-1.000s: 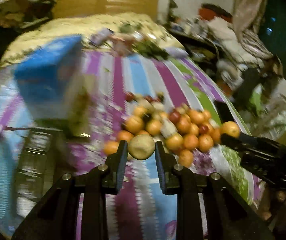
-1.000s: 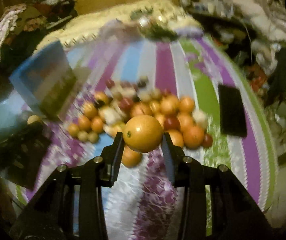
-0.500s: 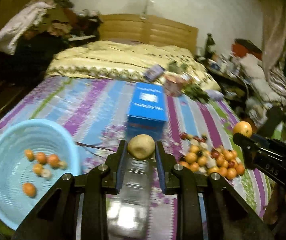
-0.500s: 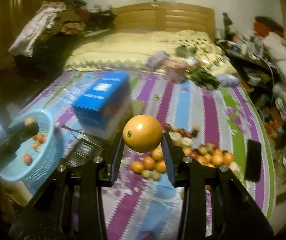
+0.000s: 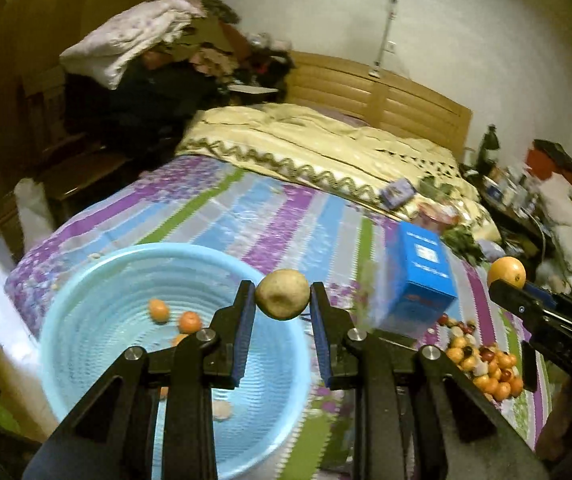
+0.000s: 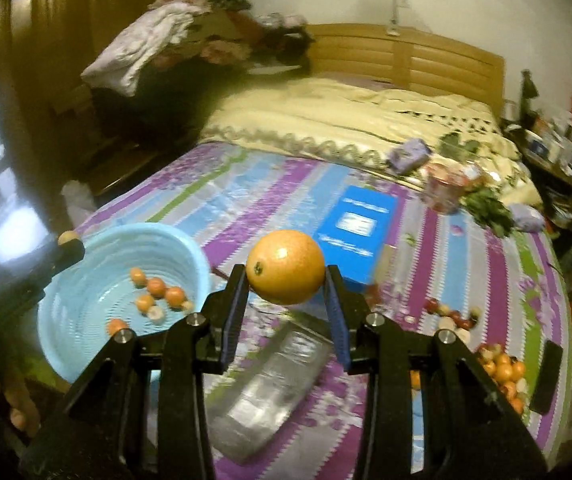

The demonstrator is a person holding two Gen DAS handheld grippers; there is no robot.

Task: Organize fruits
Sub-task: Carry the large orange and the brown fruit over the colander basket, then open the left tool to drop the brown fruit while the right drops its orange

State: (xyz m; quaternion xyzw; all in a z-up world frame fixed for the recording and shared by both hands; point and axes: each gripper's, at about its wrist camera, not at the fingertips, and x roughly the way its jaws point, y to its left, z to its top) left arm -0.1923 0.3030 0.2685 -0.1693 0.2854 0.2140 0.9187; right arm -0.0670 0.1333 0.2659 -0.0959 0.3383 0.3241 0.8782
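The fruits are sitting in three places at this moment: a few small oranges are lying in the light-blue basket (image 5: 97, 276) at the left corner of the bed, one piece is riding in each gripper, and the main fruit pile (image 5: 482, 364) is lying on the striped bedspread (image 5: 269, 216) far to the right.

Going from the left, the basket is resting near the mattress edge with its open mouth facing up. The left gripper (image 5: 282, 300) is hanging directly over its bowl, pointing downward, and its jaws are pinching a pale yellow-brown fruit (image 5: 282, 294), possibly a pear, by both sides. The fruit is sitting above the basket's far inner wall, so I judge a plain release would drop it inside.

Further right, the right gripper (image 6: 286, 276) is clamping a large orange (image 6: 285, 266) between its blue pads, jaws a little wider than the left pair. From its own camera the basket (image 6: 85, 280) is lying down and to the left of the orange, with a clear plastic tray (image 6: 269, 384) and bare bedspread beneath the jaws instead. A blue box (image 6: 356, 236) is standing just beyond the orange.

So the left hand is the nearer one; the right one likely needs to be carrying its orange leftward before letting go.
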